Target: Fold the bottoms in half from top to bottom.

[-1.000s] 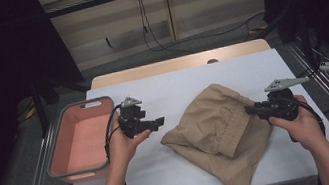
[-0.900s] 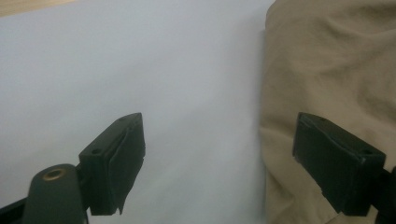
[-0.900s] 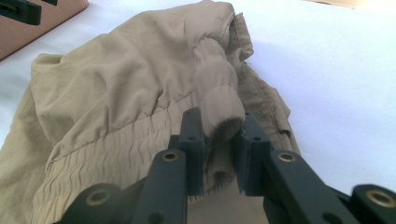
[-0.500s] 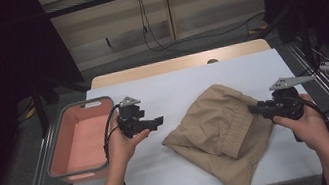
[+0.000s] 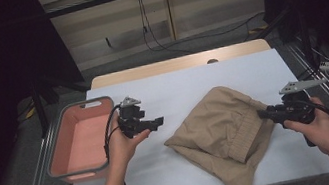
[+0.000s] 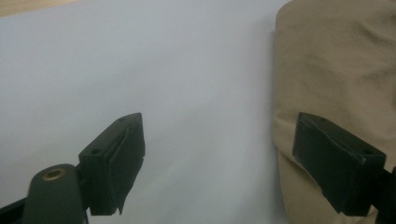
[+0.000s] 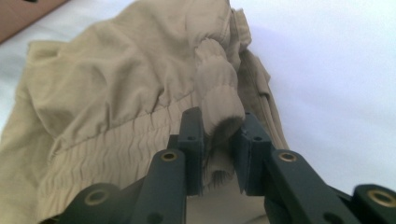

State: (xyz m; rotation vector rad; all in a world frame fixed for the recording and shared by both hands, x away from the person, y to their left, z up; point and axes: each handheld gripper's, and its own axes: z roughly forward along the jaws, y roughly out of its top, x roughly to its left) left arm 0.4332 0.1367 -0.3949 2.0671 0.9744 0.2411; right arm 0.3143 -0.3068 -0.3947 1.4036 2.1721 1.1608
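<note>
At cloth's right edge: right tool (image 7: 218,154) clenched on khaki garment (image 5: 225,133) waistband | left tool (image 6: 219,163) released over bare table (image 5: 186,81)

Tan cloth (image 6: 336,70) beside parted fingers (image 6: 114,163)

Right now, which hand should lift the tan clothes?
Probably the right. The right gripper is pinching the tan clothes by a bunched elastic edge. The left gripper is open, one jaw over the cloth's edge, gripping nothing.

Left hand-held gripper (image 5: 157,122) held level, jaws wide apart, gripping nothing; right hand-held gripper (image 5: 263,113) level, jaws pinched on fabric fold.
</note>
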